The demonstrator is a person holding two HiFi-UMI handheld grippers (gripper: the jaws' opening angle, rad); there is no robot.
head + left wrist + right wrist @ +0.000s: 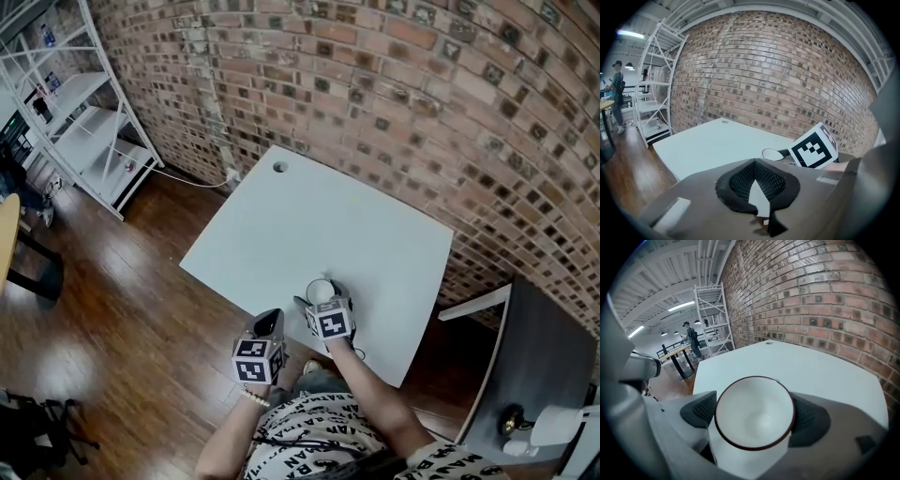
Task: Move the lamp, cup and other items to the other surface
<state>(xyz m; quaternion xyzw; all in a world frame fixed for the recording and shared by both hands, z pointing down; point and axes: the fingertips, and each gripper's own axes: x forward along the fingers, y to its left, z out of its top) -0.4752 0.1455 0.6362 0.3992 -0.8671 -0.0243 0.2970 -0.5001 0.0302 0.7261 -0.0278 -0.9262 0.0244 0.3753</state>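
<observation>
A white cup [320, 290] with a dark red rim stands near the front edge of the white table [309, 206]. My right gripper [324, 298] is around it, jaws wide, one pad on each side of the cup [754, 420] and close to its wall; I see no squeeze. My left gripper [269, 325] hovers just off the table's front edge, left of the cup, its jaws together with nothing in them [757, 190]. From there the cup [772, 154] shows beside the right gripper's marker cube. A white lamp [551, 427] stands on the dark surface [548, 347] at the right.
A brick wall [422, 84] runs behind the table. A white metal shelf [89, 122] stands at the far left on the wood floor, with a cable [192, 181] running from it. The table has a small hole [279, 167] at its far corner. A person [618, 93] stands far off.
</observation>
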